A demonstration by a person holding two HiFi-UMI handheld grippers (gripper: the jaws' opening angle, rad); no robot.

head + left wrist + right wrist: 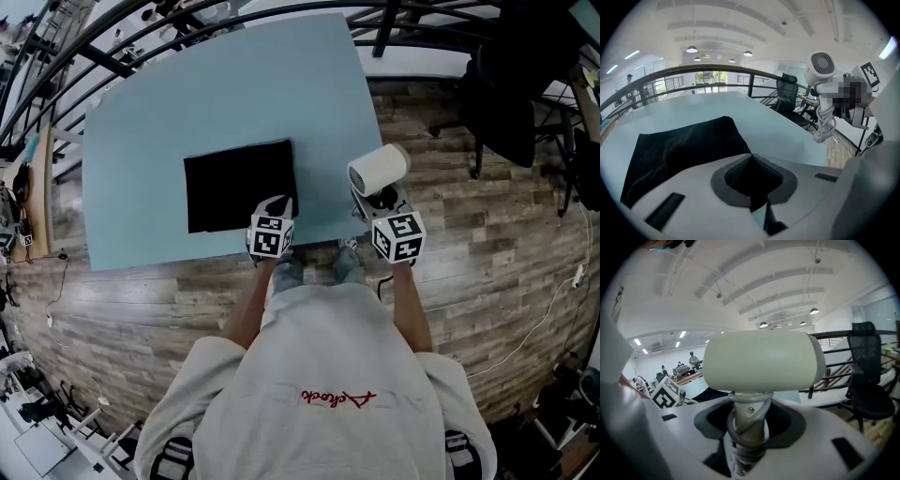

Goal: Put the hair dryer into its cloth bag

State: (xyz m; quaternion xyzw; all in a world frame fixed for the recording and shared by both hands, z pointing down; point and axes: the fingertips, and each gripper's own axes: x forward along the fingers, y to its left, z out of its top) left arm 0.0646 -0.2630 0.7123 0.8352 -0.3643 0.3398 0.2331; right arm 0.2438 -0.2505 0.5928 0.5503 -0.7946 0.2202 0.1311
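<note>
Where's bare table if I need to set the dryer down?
The far half of the table, beyond the bag, is bare, and so is the strip left of the bag. The near right edge is crowded: the left gripper pinches the bag's corner, and the right gripper holds the hair dryer beside it.

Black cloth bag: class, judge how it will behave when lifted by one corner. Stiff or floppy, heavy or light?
Probably floppy: the cloth bag lies flat and bunches where the left gripper pinches its corner. Likely light and thin, so it should droop, mouth closed.
</note>
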